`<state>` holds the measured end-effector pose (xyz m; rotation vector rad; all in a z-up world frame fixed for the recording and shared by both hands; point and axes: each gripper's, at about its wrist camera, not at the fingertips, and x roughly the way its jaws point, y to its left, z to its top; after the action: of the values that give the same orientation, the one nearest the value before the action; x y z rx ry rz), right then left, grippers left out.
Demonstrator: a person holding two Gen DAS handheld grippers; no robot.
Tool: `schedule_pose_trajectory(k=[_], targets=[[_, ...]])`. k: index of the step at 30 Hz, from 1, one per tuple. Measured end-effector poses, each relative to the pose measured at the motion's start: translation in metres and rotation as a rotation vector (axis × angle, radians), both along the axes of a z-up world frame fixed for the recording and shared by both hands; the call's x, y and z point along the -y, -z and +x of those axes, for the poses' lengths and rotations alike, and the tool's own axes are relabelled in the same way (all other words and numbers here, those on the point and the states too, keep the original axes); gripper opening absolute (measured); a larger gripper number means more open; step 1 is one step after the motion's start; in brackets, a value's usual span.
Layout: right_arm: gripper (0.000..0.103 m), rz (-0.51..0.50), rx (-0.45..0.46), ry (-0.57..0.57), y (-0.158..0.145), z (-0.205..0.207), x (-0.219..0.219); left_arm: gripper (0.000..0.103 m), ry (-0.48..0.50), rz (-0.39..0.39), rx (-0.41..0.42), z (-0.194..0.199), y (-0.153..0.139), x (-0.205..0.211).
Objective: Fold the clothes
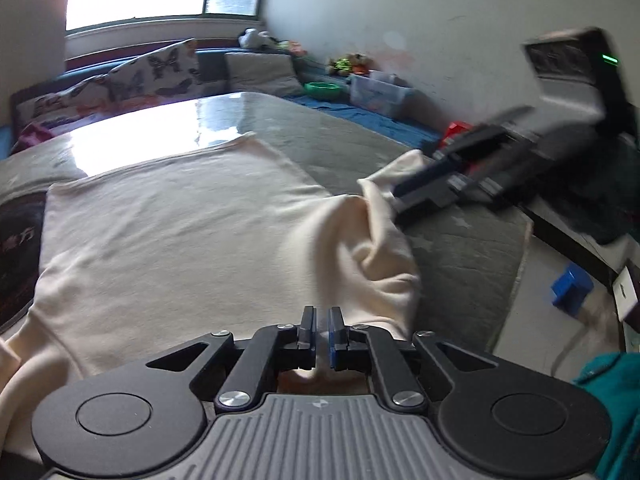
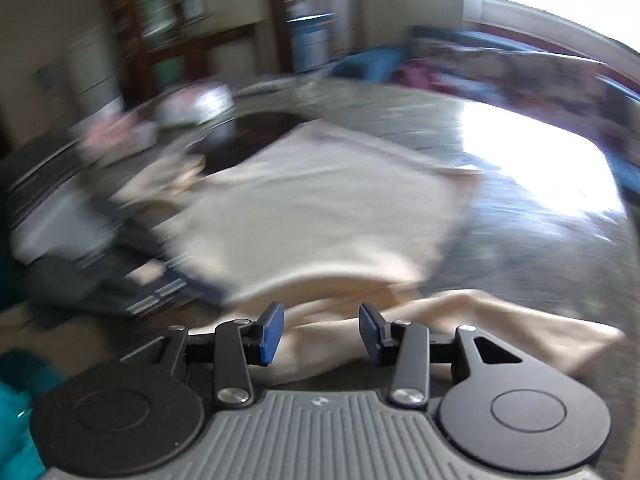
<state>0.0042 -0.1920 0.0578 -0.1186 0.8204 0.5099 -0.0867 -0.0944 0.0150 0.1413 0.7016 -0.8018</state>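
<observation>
Garment (image 1: 168, 232), cream, lies spread on the desk (image 1: 320, 136), body mostly flat, far hem square to the glare. I judge the fold as barely begun: no layer is doubled over yet as far as I can see. Left claw (image 1: 322, 330) is closed, jaws almost touching, cloth right at the tips; whether it pinches fabric I cannot tell. Right claw (image 2: 320, 332) stands partly open in its own view, cloth beneath the gap; in the left view its fingers meet a lifted bunch of sleeve (image 1: 380, 216). Left to do: sleeves in, then body folds.
</observation>
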Motion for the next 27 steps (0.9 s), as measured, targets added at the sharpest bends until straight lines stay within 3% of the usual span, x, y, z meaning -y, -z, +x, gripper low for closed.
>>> schedule_pose_trajectory(k=[5, 8, 12, 16, 20, 27], targets=[[0.042, 0.010, -0.001, 0.293, 0.009, 0.037, 0.062, 0.007, 0.017, -0.027, 0.016, 0.004, -0.010, 0.010], [0.042, -0.041, 0.017, 0.381, 0.020, 0.051, 0.083, 0.009, 0.029, -0.035, 0.017, 0.007, -0.012, 0.020], [0.042, -0.120, 0.038, 0.480, 0.033, 0.061, 0.106, 0.019, 0.032, -0.044, 0.024, 0.018, -0.018, 0.040], [0.041, -0.100, 0.025, 0.526, 0.039, 0.063, 0.124, 0.039, 0.018, -0.056, 0.026, 0.039, -0.026, 0.066], [0.041, -0.077, 0.020, 0.533, 0.041, 0.054, 0.130, 0.042, -0.003, -0.054, 0.001, 0.070, -0.029, 0.104], [0.041, -0.010, 0.047, 0.546, 0.028, 0.032, 0.143, 0.043, -0.034, 0.066, -0.097, 0.120, 0.001, 0.158]])
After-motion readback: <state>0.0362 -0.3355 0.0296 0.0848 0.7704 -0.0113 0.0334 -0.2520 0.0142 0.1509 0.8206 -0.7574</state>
